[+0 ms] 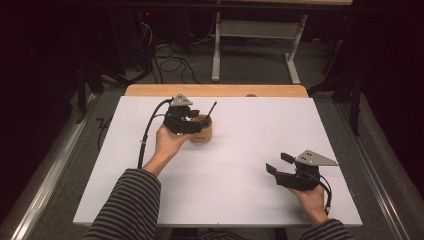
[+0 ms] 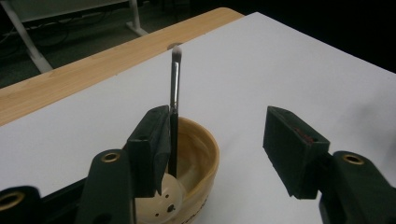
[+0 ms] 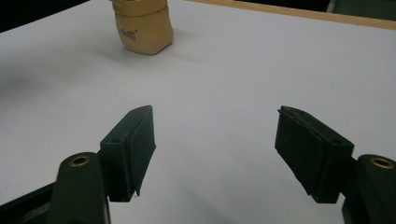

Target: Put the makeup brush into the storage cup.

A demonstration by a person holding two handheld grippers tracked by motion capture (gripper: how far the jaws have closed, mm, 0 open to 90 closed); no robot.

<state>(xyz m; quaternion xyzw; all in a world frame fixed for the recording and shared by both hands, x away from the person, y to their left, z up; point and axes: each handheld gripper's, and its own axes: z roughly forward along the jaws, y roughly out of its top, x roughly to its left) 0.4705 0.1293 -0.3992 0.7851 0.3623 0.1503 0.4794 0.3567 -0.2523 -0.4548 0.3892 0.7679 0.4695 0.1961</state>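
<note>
White desk (image 1: pixel 240 190), dark room behind. Your left tongs (image 2: pixel 219 140) are wide apart; the makeup brush (image 2: pixel 174 100) rests against one pad, standing in the wooden cup (image 1: pixel 201 131) at 11 o'clock. Brush looks light, thin, slippery: grip mid-handle. Right tongs (image 1: pixel 278 164) wide, empty.

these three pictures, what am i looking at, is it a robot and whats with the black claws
No robot: a person holds a hand-operated gripper in each hand. One camera looks down on the white table; one rides on each gripper, looking along its black jaws. The left gripper is over a tan cup with a thin brush standing in it. Its jaws are open, the brush beside one pad, not clamped. The right gripper waits open over bare table, holding nothing.
</note>
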